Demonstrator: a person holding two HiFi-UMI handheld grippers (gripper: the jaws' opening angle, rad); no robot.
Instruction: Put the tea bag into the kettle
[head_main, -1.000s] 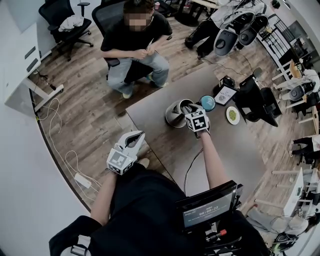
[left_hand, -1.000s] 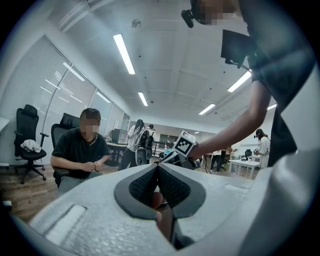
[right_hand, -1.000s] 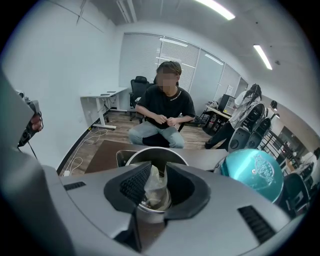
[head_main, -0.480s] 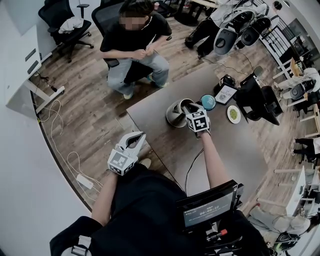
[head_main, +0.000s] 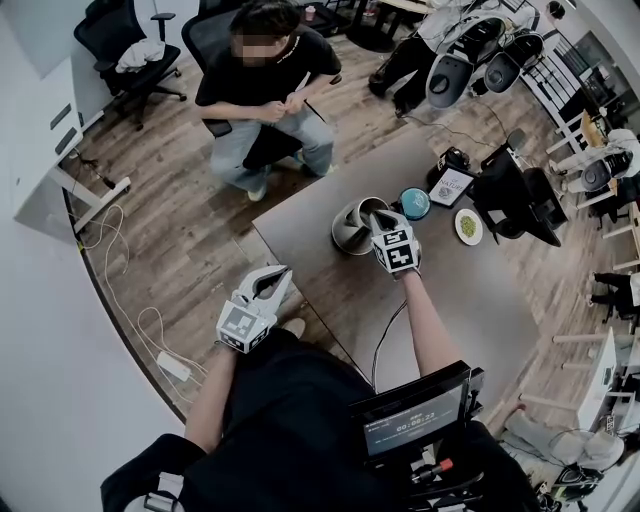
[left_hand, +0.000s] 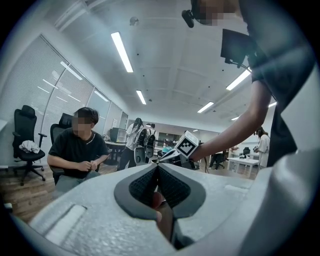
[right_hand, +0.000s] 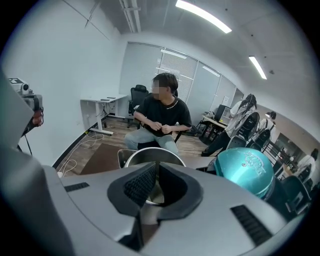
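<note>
One round, shiny steel kettle (head_main: 350, 228) stands open-mouthed on the smooth grey table (head_main: 450, 300) at the centre of the head view; the tea bag cannot be made out in any view. Tilted down over its mouth, the right gripper (head_main: 372, 213) has just been closing its ribbed black pads tip to tip, nothing visible between them, with a glossy teal dome (head_main: 415, 204) just to the right. Lower left, off the table, the left gripper (head_main: 278, 272) points level, jaws likewise pressed together.
</note>
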